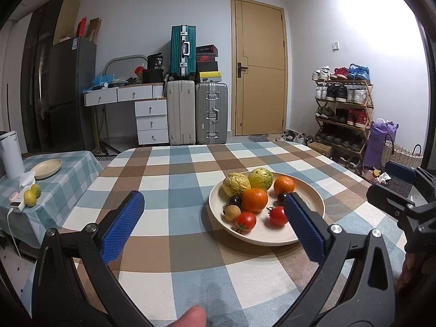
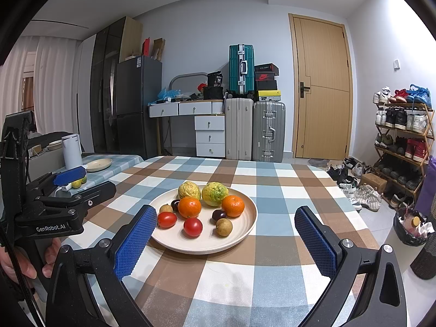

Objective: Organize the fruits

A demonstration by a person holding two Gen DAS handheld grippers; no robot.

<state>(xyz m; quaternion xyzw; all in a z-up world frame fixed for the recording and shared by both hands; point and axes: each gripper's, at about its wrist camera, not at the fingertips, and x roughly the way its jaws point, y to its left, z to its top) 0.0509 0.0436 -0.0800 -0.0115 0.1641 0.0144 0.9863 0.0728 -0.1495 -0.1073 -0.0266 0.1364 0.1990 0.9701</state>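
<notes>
So the plate [image 2: 246, 227] sits mid-frame on the bench [image 2: 272, 272], all the fruit in it: two guavas [image 2: 214, 193] at the back, oranges [image 2: 190, 207] in front, tomatoes [image 2: 193, 227] nearest. Second plate [image 2: 99, 164] on the side table [image 2: 120, 162], left of frame.

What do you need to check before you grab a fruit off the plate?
1. Left gripper open: ok, jaws wide apart with nothing between them.
2. Right gripper open: ok, also wide and holding nothing.
3. Fruit all on the plate: ok, none has rolled onto the tablecloth.
4. Front fruit easy to reach: ok, the tomato sits apart from its neighbours.
5. Back fruit free: not ok, an orange touches the two bumpy yellow-green fruits.
6. A place for the sorted fruit: cannot tell; a second plate sits on the side table.
</notes>
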